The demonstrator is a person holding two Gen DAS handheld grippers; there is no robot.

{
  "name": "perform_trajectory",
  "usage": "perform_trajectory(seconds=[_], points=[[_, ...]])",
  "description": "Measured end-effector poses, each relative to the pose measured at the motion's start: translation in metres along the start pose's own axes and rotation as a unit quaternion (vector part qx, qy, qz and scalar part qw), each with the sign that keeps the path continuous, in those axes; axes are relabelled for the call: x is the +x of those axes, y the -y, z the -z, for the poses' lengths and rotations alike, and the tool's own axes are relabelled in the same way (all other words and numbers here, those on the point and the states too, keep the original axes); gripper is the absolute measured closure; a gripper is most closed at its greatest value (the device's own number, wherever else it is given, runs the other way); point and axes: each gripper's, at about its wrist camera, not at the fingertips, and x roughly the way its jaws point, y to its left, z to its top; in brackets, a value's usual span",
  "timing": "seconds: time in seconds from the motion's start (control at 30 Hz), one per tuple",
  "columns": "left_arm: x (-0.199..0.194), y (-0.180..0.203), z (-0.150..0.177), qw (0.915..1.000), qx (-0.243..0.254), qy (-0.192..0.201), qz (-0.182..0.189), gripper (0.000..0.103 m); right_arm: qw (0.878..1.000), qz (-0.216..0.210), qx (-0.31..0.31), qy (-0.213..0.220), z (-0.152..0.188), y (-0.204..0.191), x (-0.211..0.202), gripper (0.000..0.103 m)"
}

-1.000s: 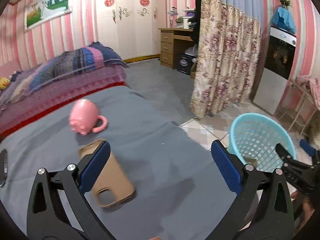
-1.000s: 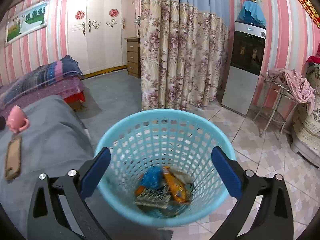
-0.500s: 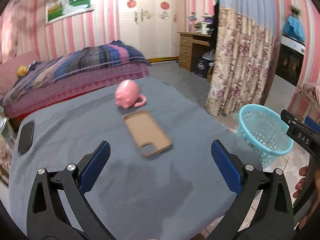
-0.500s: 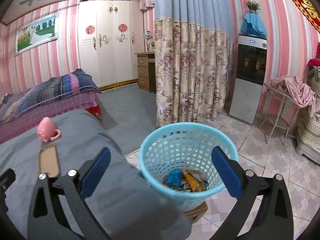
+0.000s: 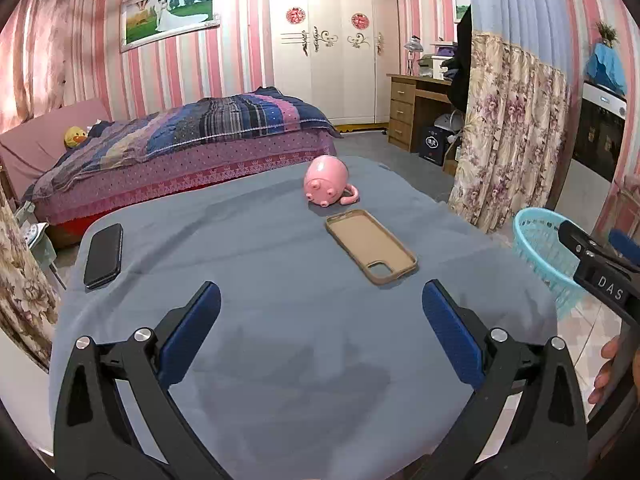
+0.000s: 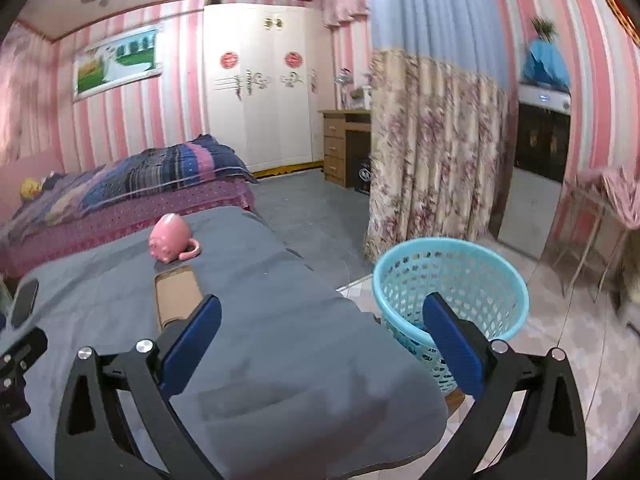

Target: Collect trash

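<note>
The turquoise basket stands on the tiled floor just off the table's right edge. My right claw and left claw both hang empty, fingers spread wide, above the grey cloth. A tan phone case lies near the far edge, a pink mug tipped beyond it.

On the table, the mug lies behind the phone case. The phone lies far left. The basket stands right of the table.
</note>
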Motion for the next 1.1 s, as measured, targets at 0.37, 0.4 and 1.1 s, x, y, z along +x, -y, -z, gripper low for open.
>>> perform_trajectory(seconds=[0.37,0.4,1.1], points=[[0.010,-0.022,0.021,1.0000,0.003,-0.009,0.002,0.006,0.999,-0.042,-0.028,-0.017,0.019,-0.038,-0.007,0.005],[0.011,-0.024,0.023,1.0000,0.001,-0.010,0.001,0.006,0.999,-0.044,-0.028,-0.017,0.018,-0.039,-0.007,0.005],[0.004,-0.041,0.030,0.9997,-0.011,0.014,-0.015,0.006,0.995,-0.087,-0.055,0.000,0.023,-0.076,-0.016,0.005]])
